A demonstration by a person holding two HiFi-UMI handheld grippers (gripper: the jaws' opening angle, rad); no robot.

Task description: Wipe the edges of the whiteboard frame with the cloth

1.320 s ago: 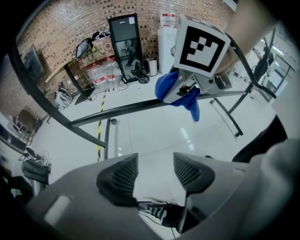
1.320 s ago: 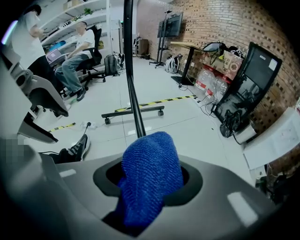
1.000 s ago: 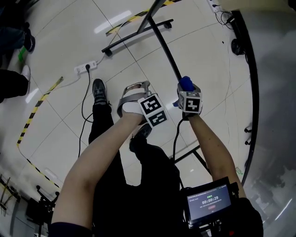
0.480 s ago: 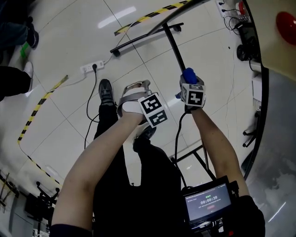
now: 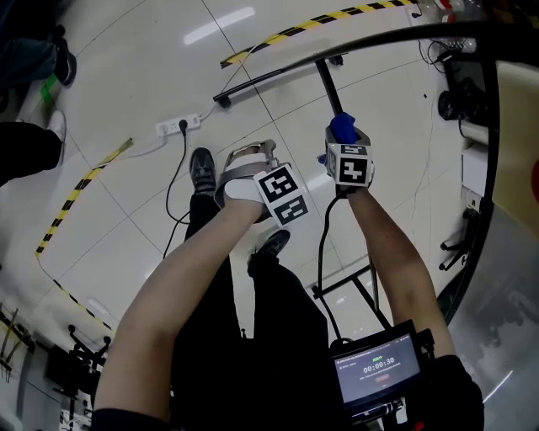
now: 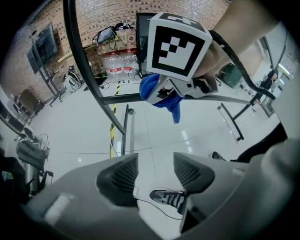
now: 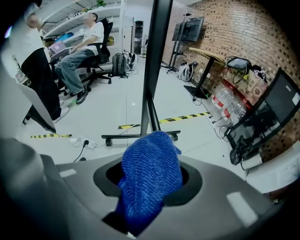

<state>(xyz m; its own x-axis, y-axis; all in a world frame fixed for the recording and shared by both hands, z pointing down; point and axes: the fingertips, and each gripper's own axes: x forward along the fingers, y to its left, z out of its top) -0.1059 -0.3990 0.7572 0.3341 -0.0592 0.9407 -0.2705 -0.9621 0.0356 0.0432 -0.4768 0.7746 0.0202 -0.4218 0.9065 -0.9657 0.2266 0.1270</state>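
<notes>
My right gripper point(image 5: 344, 136) is shut on a blue cloth point(image 5: 341, 126), which bulges up between the jaws point(image 7: 149, 180). The cloth sits right at the black upright bar of the whiteboard frame point(image 5: 328, 84); that bar rises just ahead of it point(image 7: 154, 61). The frame's long black edge point(image 5: 421, 35) curves across the top right, with the grey board surface point(image 5: 505, 286) at the right. My left gripper point(image 5: 248, 160) hovers to the left of the bar, open, with only floor and a shoe showing between its pads point(image 6: 150, 176). From the left gripper the right one and the cloth point(image 6: 164, 96) show above.
A black foot bar point(image 5: 278, 76) of the stand lies on the tiled floor. A power strip point(image 5: 178, 126) with cables, yellow-black tape point(image 5: 337, 15) and the person's shoe point(image 5: 202, 168) are below. A timer screen point(image 5: 375, 369) sits at the chest. People sit at desks point(image 7: 79, 51).
The right gripper with the cloth has slid a little farther along the black bar. The head view has tipped, so more of the frame's top edge shows. The left gripper has hardly moved.
</notes>
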